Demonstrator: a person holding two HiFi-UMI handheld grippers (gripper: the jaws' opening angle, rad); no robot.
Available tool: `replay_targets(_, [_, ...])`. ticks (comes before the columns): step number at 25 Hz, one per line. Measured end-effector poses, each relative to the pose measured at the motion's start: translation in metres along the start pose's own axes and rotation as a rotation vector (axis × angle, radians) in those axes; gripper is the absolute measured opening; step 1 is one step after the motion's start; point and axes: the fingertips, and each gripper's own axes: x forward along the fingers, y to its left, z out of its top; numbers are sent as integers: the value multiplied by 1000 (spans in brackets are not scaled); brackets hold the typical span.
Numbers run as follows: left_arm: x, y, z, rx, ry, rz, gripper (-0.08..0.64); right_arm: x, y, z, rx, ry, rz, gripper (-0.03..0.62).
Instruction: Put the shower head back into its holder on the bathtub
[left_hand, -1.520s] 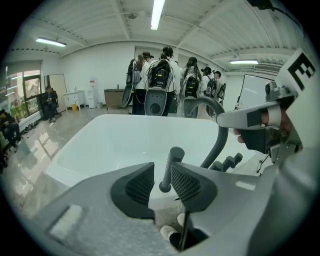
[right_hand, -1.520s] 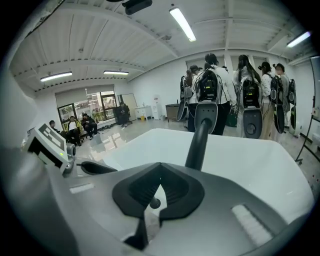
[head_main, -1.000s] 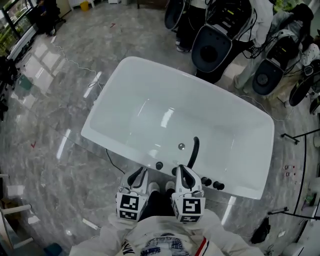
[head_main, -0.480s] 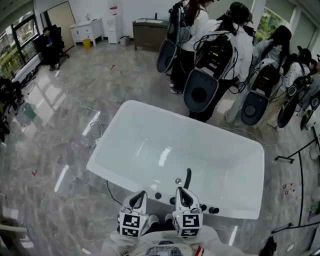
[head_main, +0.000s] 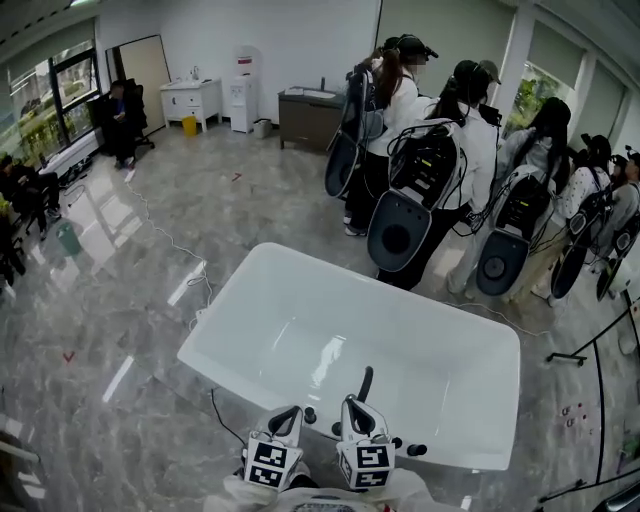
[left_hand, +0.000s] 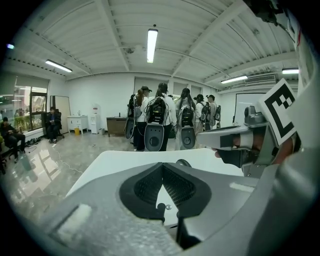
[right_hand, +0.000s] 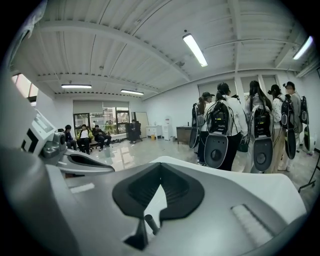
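Bathtub entire only in head view.

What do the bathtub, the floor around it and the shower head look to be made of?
Bathtub: glossy white, probably acrylic or enamel; the ceiling lights reflect as bright streaks on its inner wall.
Floor: polished grey stone or marble-look tile, veined and mirror-like near the windows.
Shower head: black and fairly matt, plastic or coated metal; it is too small to tell which.

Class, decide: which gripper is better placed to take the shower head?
Right, probably: the right gripper points straight at the shower head; the left gripper lies off to its side. Both shut.
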Motion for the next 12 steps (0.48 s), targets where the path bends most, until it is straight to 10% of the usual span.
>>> replay_targets(12, [-62, -98, -12, 8, -23, 113, 0, -109, -4, -27, 5, -52, 141, 5])
